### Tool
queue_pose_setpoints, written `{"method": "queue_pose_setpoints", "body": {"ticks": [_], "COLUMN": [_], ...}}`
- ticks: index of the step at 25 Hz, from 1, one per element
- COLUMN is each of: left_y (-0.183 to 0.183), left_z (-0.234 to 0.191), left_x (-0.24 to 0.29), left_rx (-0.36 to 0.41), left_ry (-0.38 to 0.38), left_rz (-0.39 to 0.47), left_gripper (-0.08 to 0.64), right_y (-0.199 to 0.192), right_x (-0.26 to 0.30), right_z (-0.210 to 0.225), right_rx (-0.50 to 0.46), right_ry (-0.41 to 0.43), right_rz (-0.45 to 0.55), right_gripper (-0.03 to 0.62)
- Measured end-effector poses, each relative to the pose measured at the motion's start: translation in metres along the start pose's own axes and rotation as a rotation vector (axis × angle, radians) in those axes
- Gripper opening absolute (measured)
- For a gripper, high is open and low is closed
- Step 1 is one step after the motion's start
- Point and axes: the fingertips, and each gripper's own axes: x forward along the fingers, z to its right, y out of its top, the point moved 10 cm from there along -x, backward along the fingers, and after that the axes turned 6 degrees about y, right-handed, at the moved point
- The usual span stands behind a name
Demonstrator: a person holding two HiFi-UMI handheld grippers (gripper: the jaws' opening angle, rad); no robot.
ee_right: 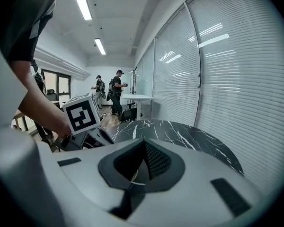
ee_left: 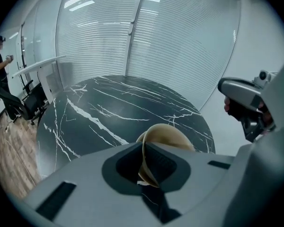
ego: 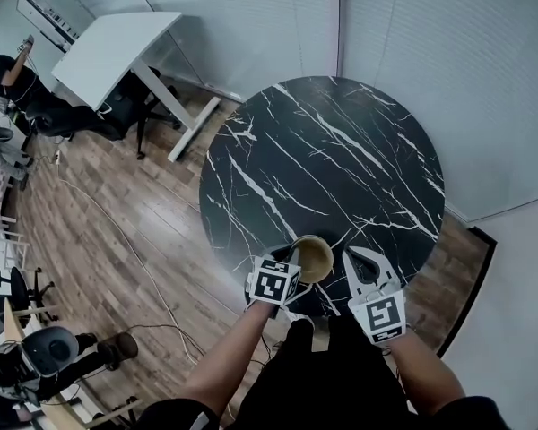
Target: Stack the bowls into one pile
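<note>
A tan bowl (ego: 313, 258) sits low over the near edge of the round black marble table (ego: 341, 159). My left gripper (ego: 293, 258) is shut on its left rim. In the left gripper view the bowl's thin rim (ee_left: 166, 135) stands edge-on between the jaws of the left gripper (ee_left: 144, 163). I cannot tell whether more bowls are nested inside it. Just right of the bowl, my right gripper (ego: 352, 255) has its jaws together and nothing in them. The right gripper (ee_right: 142, 168) looks across the table, with the left gripper's marker cube (ee_right: 81, 115) to its left.
Ribbed glass walls (ego: 412, 34) curve around the far side of the table. A white desk (ego: 112, 52) and black chairs (ego: 117, 115) stand on the wooden floor at the left, where a cable (ego: 125, 240) runs. People stand far off at the left (ego: 9, 74).
</note>
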Motion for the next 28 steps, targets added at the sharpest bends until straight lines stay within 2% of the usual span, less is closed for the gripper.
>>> {"method": "queue_pose_setpoints", "body": {"ticks": [10, 13, 17, 24, 28], "left_y": [0.002, 0.001, 0.002, 0.014, 0.026], "left_z": [0.0, -0.001, -0.003, -0.01, -0.011], "left_x": [0.004, 0.005, 0.001, -0.017, -0.041], "left_rx": [0.04, 0.046, 0.044, 0.031, 0.027], "left_ry": [-0.004, 0.0, 0.001, 0.01, 0.004], "left_rz": [0.025, 0.025, 0.04, 0.138, 0.225], "left_gripper": [0.043, 0.099, 0.138, 0.138, 0.133], "right_y": [0.004, 0.005, 0.012, 0.017, 0.027], "right_x": [0.0, 0.003, 0.005, 0.006, 0.005], "right_z": [0.002, 0.001, 0.0, -0.001, -0.001], "right_rx": [-0.009, -0.002, -0.012, -0.022, 0.019], "right_ry": [-0.003, -0.007, -0.003, -0.013, -0.03], "right_rz": [0.005, 0.027, 0.021, 0.03, 0.066], "right_gripper": [0.009, 0.009, 0.009, 0.009, 0.009]}}
